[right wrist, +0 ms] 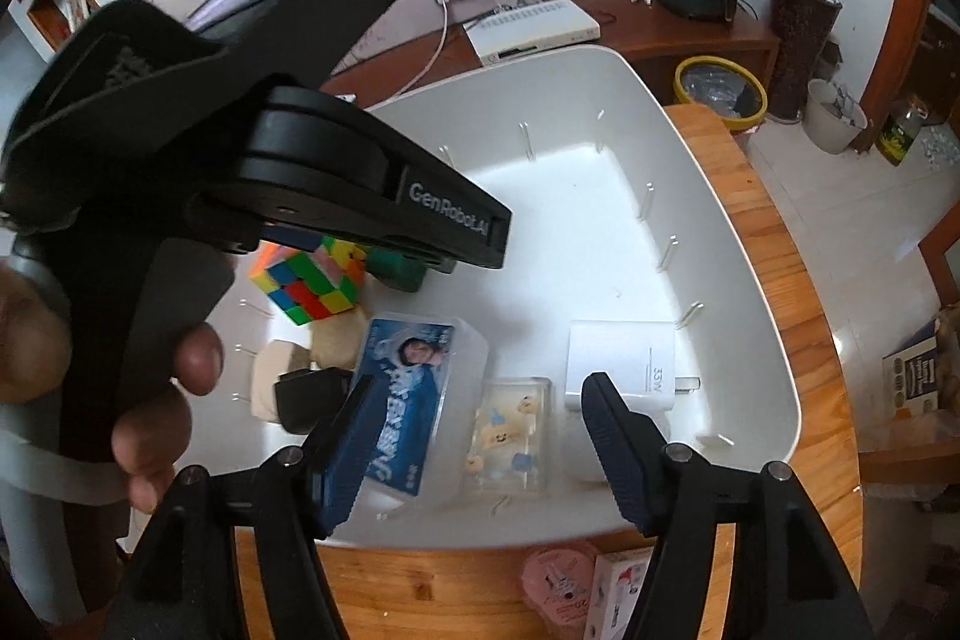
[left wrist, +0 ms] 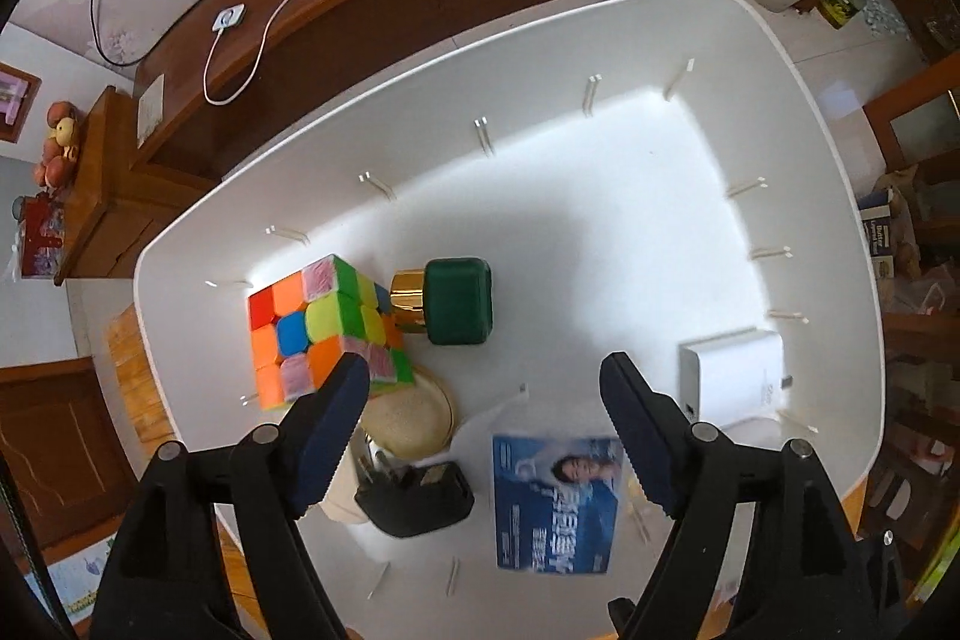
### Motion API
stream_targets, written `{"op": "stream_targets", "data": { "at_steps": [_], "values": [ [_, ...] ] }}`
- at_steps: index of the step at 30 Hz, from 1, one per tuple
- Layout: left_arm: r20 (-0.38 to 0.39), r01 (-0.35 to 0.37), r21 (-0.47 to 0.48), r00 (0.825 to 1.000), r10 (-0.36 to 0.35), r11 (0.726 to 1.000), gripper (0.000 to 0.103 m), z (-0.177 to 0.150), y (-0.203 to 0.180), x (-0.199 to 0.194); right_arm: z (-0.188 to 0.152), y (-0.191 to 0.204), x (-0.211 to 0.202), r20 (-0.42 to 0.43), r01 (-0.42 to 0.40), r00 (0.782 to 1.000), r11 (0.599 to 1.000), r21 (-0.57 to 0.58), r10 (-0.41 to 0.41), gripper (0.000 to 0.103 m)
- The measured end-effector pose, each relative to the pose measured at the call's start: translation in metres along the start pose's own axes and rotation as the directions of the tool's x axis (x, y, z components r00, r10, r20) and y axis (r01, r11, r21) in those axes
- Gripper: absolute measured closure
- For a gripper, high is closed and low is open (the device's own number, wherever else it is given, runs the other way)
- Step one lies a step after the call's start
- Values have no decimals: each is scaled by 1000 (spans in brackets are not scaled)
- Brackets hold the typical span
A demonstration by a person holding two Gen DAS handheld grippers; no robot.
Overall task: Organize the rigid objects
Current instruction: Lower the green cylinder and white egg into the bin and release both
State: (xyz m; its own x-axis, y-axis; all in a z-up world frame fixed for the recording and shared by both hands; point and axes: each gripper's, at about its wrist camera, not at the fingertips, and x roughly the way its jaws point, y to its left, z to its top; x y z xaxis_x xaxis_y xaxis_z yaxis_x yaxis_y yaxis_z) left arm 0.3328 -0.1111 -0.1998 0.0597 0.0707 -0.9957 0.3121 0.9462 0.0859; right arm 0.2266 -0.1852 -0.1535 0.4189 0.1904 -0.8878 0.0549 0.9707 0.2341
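Observation:
A white storage bin (left wrist: 828,196) holds a colourful puzzle cube (left wrist: 324,328), a green bottle with a gold cap (left wrist: 459,301), a white charger (left wrist: 735,379), a blue printed box (left wrist: 555,505), a black plug (left wrist: 414,499) and a beige round item (left wrist: 408,421). My left gripper (left wrist: 486,400) is open and empty above the bin. My right gripper (right wrist: 477,421) is open and empty over the bin's near side (right wrist: 774,382), above a clear case with bear figures (right wrist: 510,439). The cube (right wrist: 312,289), blue box (right wrist: 402,400) and charger (right wrist: 621,361) also show there.
The bin stands on a wooden table (right wrist: 774,244). A pink round item (right wrist: 558,583) and a small white box (right wrist: 615,595) lie on the table in front of it. The left gripper's body (right wrist: 336,184) and the hand holding it fill the right wrist view's left side.

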Motion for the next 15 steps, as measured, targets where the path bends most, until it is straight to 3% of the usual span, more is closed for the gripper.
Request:
{"op": "stream_targets", "data": {
  "at_steps": [9,15],
  "values": [
    [99,45,-2,994,-44,999,21,-41,17,-47,-27,15,-34,47,9,999,1000,-26,-8,35],
    [183,143,-19,973,-137,990,21,-84,46,-89,-50,19,-61,73,7,997,1000,-13,-7,35]
  ]
}}
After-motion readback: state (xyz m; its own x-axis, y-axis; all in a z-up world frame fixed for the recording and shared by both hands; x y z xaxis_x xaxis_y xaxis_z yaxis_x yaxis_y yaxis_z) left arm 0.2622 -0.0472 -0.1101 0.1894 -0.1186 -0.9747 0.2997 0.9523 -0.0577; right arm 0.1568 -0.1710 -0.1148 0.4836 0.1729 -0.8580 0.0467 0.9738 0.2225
